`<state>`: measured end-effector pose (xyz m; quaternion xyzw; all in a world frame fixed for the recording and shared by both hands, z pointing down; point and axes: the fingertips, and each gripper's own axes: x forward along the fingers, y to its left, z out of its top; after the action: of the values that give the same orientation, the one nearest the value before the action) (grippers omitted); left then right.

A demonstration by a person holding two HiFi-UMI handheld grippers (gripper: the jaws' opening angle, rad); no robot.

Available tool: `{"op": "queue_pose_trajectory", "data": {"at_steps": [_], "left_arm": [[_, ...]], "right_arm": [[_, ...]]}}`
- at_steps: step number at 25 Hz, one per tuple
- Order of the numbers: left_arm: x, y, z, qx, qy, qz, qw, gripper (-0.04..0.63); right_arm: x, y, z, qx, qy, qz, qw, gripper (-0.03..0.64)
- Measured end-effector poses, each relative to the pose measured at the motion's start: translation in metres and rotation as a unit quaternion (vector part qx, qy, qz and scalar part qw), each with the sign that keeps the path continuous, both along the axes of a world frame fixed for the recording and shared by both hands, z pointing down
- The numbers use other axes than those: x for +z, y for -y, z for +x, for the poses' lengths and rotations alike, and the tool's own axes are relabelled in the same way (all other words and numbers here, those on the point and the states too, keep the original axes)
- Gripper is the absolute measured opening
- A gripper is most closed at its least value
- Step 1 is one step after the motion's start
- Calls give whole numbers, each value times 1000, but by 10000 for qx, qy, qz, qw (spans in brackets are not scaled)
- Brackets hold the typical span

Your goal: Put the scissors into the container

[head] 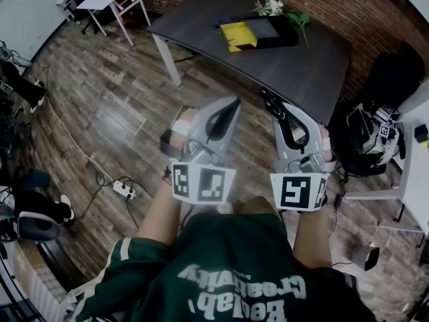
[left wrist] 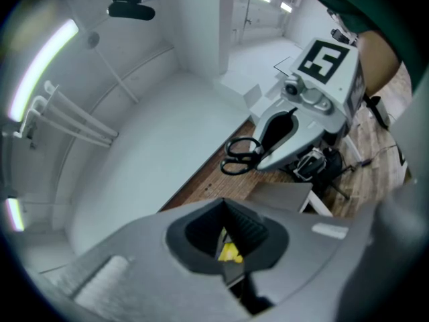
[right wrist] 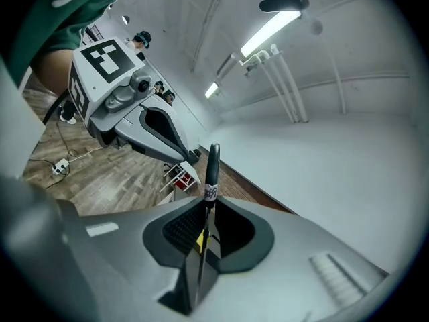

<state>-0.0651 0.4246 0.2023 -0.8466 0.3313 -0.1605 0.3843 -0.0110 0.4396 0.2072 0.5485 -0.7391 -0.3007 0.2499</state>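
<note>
Scissors with black loop handles (head: 269, 102), one pair, stand just right of the frame's centre, blades clamped in my grey right tongs (head: 280, 117), handles poking past the tips. My grey left tongs (head: 231, 102) are together, empty. Brown wood floor (head: 120, 99) lies open up to the dark grey table's (head: 315, 72) near edge. One black tray (head: 281, 43) and one yellow box (head: 239, 35) sit on it at upper centre.
</note>
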Motion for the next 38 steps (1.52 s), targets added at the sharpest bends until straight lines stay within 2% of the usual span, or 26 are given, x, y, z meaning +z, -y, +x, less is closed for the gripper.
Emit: {"op": "queue_pose_trajectory", "data": {"at_steps": [8,20,27,38], "left_arm": [[3,2,-12,-43,14,-49,10000,2],[1,26,-4,-53,-11,8,10000,2],[6,60,6,-80,65,56,9999,2],[19,143,23,-240,147,33,9996,2]], "right_arm": [[3,-2,-8,15,-31,-30,10000,48],[1,20,3,13,-41,50,10000,49],[10,56,14,-44,56,24,10000,48],[17,141,37,-156,45,78,9998,49]]}}
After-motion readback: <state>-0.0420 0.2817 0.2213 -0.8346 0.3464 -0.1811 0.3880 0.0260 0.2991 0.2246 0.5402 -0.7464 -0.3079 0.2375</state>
